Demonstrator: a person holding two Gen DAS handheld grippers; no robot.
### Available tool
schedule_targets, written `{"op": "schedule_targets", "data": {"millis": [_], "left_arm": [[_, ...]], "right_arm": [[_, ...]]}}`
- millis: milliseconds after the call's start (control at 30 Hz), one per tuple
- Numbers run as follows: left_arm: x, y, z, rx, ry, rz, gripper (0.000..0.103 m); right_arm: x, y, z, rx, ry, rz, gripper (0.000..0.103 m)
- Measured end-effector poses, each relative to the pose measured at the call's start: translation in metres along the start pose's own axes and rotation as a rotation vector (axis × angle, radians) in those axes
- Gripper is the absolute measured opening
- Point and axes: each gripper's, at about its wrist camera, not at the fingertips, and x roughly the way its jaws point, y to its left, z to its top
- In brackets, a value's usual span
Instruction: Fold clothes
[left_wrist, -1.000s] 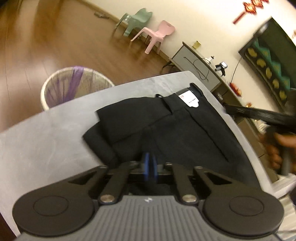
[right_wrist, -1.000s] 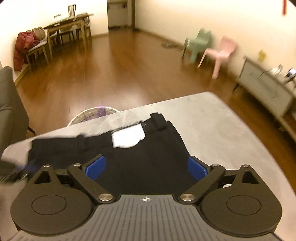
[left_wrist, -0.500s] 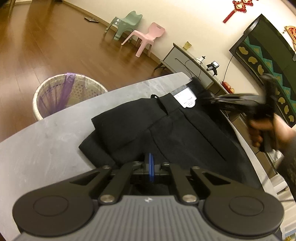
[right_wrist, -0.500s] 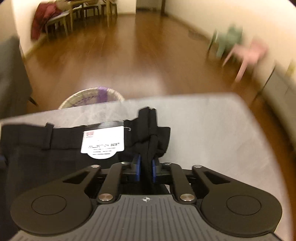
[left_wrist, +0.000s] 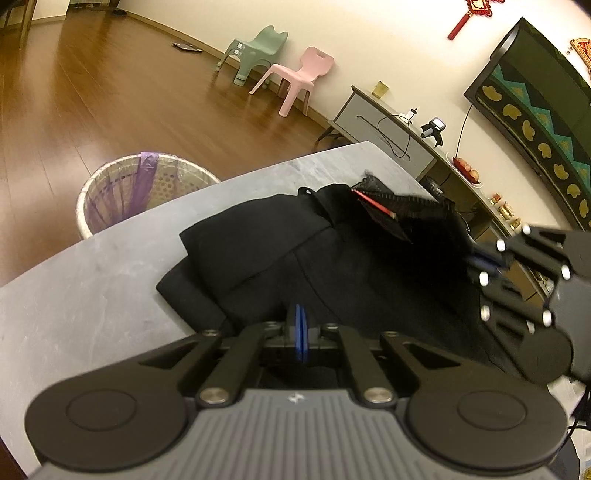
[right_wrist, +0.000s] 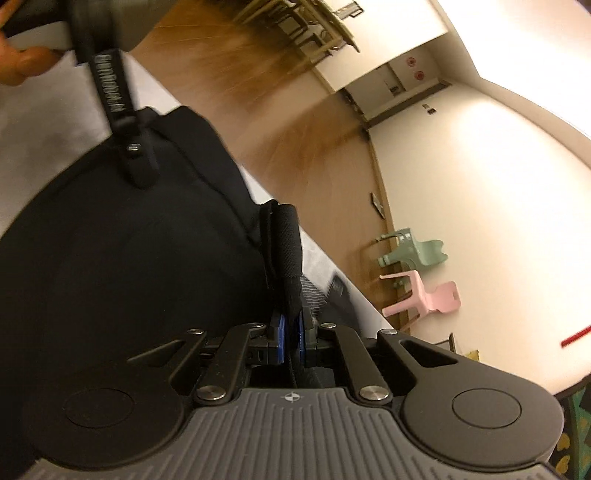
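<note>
A pair of black woven trousers (left_wrist: 295, 254) lies on the grey stone-look desk (left_wrist: 92, 273), part folded, with one layer doubled over at the far left and the waistband end lifted at the right. The right gripper (right_wrist: 291, 341) has its jaws closed on a thick bunch of that waistband edge, blue pads pressed either side of the cloth, and holds it raised above the desk. The left gripper (left_wrist: 300, 332) rests low at the near edge of the trousers with its blue pads together; whether any cloth sits between them cannot be told. The garment's long axis runs left to right, so the lifted end would likely travel leftward over the flat part.
</note>
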Motion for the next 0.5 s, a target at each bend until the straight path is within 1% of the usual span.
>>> {"op": "schedule_targets", "data": {"millis": [67,133,200,300,333,400,433,500], "left_arm": [[0.000,-0.001,0.000,0.002,0.000,0.002,0.004],[-0.002,-0.001,0.000,-0.002,0.004,-0.002,0.005],[-0.003,0.000,0.001,-0.008,0.009,-0.008,0.007],[-0.007,0.003,0.002,-0.031,0.004,-0.013,0.013],[-0.011,0.007,0.003,-0.052,-0.012,-0.012,0.018],[-0.023,0.021,0.008,-0.129,-0.072,0.005,0.025],[-0.028,0.032,0.010,-0.189,-0.102,0.007,0.028],[-0.035,0.058,0.012,-0.324,-0.131,0.001,0.028]], "right_arm": [[0.007,-0.019,-0.002,0.087,0.013,0.021,0.006],[0.017,-0.049,-0.010,0.233,0.029,0.062,0.006],[0.033,-0.081,-0.019,0.393,0.053,0.117,0.006],[0.051,-0.095,-0.023,0.459,0.117,0.079,0.006],[0.057,-0.099,-0.024,0.475,0.139,0.063,0.006],[0.069,-0.106,-0.026,0.507,0.183,0.029,0.006],[0.075,-0.109,-0.027,0.523,0.206,0.012,0.007],[0.086,-0.116,-0.029,0.555,0.250,-0.022,0.008]]}}
